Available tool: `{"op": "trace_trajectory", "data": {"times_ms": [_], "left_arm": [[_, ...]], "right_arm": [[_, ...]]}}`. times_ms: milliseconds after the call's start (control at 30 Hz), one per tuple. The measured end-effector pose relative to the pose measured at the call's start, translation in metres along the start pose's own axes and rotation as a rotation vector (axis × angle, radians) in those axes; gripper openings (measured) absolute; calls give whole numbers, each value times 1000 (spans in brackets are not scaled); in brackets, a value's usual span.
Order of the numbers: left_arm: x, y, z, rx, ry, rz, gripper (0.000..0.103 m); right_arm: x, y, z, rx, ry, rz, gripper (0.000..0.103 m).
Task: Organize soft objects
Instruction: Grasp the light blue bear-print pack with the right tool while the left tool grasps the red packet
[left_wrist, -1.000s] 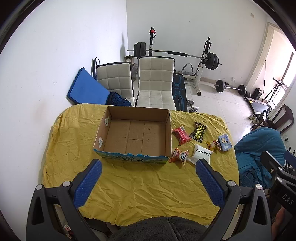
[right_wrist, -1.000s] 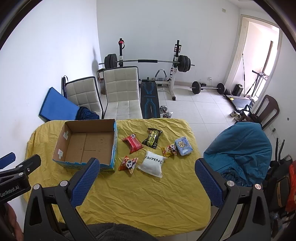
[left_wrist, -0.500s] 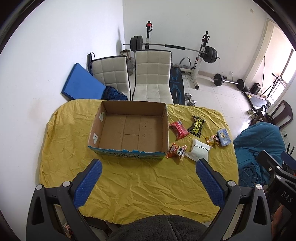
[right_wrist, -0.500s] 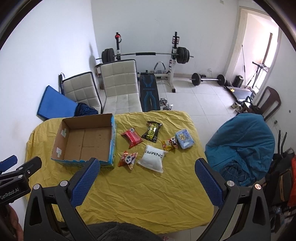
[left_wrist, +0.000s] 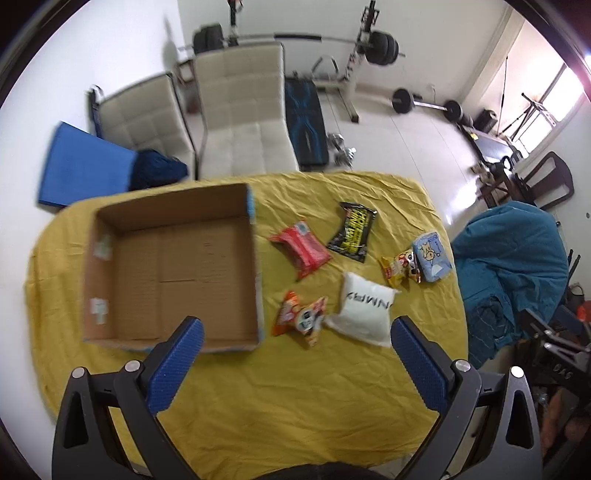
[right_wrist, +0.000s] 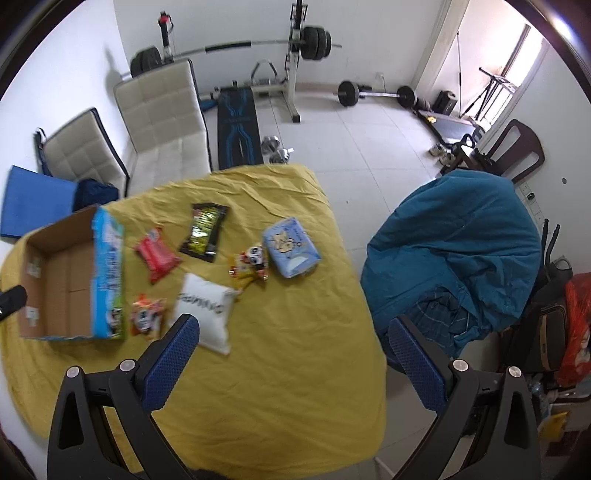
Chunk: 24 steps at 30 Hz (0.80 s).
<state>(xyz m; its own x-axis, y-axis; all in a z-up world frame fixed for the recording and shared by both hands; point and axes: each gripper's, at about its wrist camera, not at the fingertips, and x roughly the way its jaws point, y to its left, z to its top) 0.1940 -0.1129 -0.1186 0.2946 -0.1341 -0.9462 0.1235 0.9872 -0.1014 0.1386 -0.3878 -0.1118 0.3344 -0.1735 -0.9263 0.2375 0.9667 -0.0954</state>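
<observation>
An empty cardboard box (left_wrist: 170, 266) (right_wrist: 62, 284) sits on the left of the yellow-clothed table (left_wrist: 295, 387) (right_wrist: 288, 362). Right of it lie soft packets: a red pack (left_wrist: 301, 249) (right_wrist: 157, 254), a black-yellow pack (left_wrist: 352, 232) (right_wrist: 205, 227), an orange snack bag (left_wrist: 301, 317) (right_wrist: 146, 315), a white pouch (left_wrist: 365, 308) (right_wrist: 207, 310), a small yellow snack bag (left_wrist: 400, 267) (right_wrist: 249, 264) and a light blue pack (left_wrist: 430, 256) (right_wrist: 291, 245). My left gripper (left_wrist: 295, 365) is open and empty above the table's near side. My right gripper (right_wrist: 291, 362) is open and empty, further right.
Two white padded chairs (left_wrist: 243, 110) stand behind the table, with a blue mat (left_wrist: 81, 166) against the wall. A barbell rack (right_wrist: 295, 44) and weights are at the back. A teal-covered seat (right_wrist: 458, 243) stands close to the table's right edge.
Both grippers have moved forward, lower and to the right over the table. The box and packets appear larger and nearer. Nothing on the table has moved.
</observation>
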Motion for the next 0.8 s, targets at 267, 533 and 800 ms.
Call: {"op": "trace_trajectory", "data": {"times_ms": [267,533,800], "left_arm": [[166,-31,87,-79,286,-28,102],[300,-18,104,-146,545,106,95],[352,-12,88,-133,638,171,65]], "right_arm": [[181,-21,76,-40,180,34,103],[294,-9,103,-101,355,75,103],[354,11,105,-214,479,105,103]]}}
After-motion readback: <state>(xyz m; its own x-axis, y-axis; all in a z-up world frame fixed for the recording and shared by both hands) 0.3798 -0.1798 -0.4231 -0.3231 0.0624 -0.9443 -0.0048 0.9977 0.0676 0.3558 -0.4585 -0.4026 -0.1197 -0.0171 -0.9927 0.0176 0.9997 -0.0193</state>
